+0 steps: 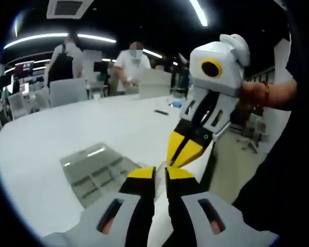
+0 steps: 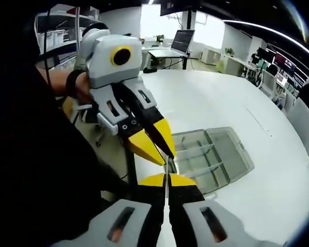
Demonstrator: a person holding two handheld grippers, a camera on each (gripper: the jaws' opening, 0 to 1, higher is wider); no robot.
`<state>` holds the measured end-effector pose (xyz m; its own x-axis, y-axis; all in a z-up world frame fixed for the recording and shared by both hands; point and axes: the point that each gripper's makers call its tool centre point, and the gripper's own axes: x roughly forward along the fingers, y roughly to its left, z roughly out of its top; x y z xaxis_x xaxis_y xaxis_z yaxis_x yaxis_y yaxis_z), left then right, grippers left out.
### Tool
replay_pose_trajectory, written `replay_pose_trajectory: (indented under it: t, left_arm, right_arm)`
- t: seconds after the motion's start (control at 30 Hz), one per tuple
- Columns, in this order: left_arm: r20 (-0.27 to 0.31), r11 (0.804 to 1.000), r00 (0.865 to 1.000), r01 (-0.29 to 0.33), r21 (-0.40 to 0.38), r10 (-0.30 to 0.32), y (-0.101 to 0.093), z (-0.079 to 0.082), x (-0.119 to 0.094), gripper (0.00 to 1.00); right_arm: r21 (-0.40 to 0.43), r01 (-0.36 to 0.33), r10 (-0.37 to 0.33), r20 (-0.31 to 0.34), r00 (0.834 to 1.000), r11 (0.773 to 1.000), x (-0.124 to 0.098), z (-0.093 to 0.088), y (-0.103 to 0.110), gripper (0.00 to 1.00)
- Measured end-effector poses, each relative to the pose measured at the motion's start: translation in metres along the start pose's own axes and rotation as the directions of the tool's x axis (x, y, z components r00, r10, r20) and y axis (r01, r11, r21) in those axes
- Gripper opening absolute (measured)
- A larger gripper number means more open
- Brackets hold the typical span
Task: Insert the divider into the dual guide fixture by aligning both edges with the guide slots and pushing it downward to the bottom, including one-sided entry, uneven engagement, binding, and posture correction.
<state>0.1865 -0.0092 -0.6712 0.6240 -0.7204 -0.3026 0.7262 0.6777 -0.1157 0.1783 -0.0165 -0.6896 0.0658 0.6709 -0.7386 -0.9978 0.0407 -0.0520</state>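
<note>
Left claw [image 1: 160, 174] pinching the near edge of a thin clear divider [image 2: 167, 165], yellow tips nearly together. Right claw [image 2: 167, 180] clamped on the same sheet, edge-on between its tips. Divider held in the air near the white tabletop [image 2: 216, 98] edge. Clear dual guide fixture [image 2: 216, 154] lying flat on the tabletop, just beyond both claws, apart from the divider.

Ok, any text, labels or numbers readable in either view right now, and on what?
None readable.
Laptop screen: lit, content too small to read.
Clear fixture: no label visible.
Left gripper, right gripper and thin clear divider pinched between them: no markings visible.
</note>
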Motion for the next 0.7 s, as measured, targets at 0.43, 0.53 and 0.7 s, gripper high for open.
replay_pose_trajectory:
  t: [0.43,0.53,0.7]
  left_arm:
    - [0.013,0.996,0.997,-0.072,-0.051,0.073,0.018,-0.004,-0.012,0.1]
    - [0.011,0.995,0.997,-0.082,-0.054,0.082,0.019,-0.005,-0.014,0.11]
    - [0.021,0.992,0.995,-0.092,-0.083,0.094,0.021,-0.004,-0.017,0.13]
  right_arm:
    - [-0.029,-0.022,0.02,-0.055,0.998,0.999,0.0,0.001,-0.012,0.0]
    - [-0.036,-0.018,0.016,-0.068,0.998,0.999,-0.002,0.0,-0.018,0.0]
    - [-0.023,-0.029,0.027,-0.084,0.996,0.999,-0.004,-0.001,-0.027,0.0]
